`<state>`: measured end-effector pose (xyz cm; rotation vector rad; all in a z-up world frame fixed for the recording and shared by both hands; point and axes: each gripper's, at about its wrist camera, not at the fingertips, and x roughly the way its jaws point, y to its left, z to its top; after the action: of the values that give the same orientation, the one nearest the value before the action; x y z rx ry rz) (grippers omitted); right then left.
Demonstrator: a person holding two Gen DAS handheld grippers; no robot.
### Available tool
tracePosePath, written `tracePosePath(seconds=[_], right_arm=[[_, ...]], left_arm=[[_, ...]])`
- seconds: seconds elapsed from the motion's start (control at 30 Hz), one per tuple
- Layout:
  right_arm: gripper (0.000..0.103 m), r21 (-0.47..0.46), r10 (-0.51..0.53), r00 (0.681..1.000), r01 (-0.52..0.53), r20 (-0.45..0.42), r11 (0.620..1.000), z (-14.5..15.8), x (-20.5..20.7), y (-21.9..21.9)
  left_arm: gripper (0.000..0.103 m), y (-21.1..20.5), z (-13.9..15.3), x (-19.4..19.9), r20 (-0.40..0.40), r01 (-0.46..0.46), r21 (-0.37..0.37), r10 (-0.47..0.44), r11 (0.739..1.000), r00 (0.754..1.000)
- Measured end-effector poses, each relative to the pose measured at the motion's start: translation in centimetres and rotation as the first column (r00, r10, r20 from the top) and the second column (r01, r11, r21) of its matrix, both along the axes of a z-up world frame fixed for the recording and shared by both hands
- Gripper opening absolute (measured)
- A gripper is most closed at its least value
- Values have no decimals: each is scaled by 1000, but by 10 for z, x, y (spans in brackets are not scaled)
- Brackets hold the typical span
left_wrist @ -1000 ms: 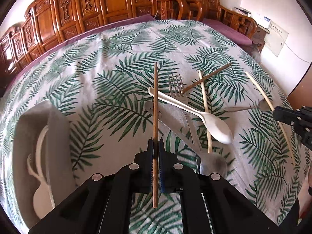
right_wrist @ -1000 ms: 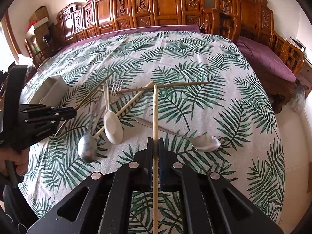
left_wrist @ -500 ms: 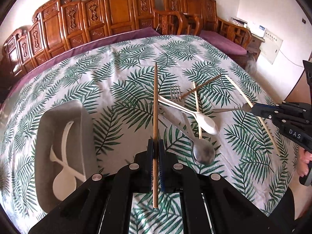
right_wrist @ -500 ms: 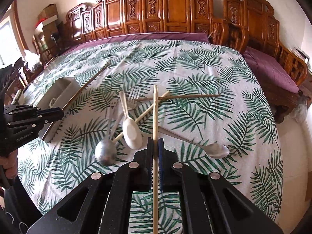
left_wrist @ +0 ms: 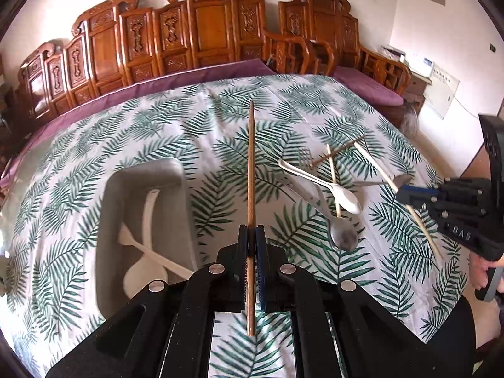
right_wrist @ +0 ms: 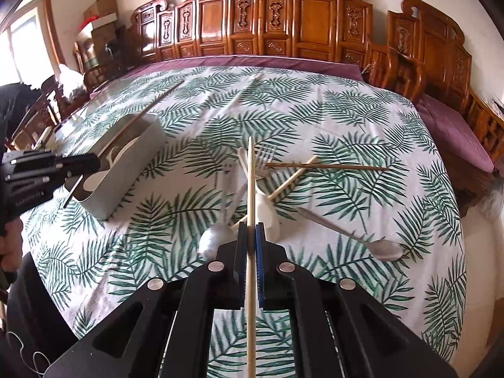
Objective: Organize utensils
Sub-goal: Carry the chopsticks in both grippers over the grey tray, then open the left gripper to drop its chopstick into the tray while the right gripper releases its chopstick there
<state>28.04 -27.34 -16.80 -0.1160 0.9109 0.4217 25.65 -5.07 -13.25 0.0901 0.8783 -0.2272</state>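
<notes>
While my left gripper pinches a dark chopstick near the grey bin and my right gripper a pale chopstick — both light, stiff, slippery — I'd grip mid-shaft.

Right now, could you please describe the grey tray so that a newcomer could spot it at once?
On the leaf-print tablecloth, look left of the loose pile of cutlery. The grey tray sits there alone, a deep oblong bin with rounded corners. Unlike everything around it, it is a container, with a white spoon and a white fork inside.
</notes>
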Motion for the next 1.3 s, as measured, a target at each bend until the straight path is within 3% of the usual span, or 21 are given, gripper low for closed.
tracePosePath(seconds=[0.3, 0.77, 1.3], right_arm=[[6, 1, 58, 998, -58, 9, 998, 2, -12, 37], [6, 53, 83, 996, -83, 15, 995, 20, 7, 91], [6, 54, 110, 994, -111, 10, 992, 26, 22, 144]], left_arm=[[4, 38, 9, -1, 28, -55, -10, 55, 998, 998], [4, 102, -10, 16, -4, -164, 2, 164, 986, 986], [5, 119, -38, 22, -67, -175, -30, 172, 984, 983]])
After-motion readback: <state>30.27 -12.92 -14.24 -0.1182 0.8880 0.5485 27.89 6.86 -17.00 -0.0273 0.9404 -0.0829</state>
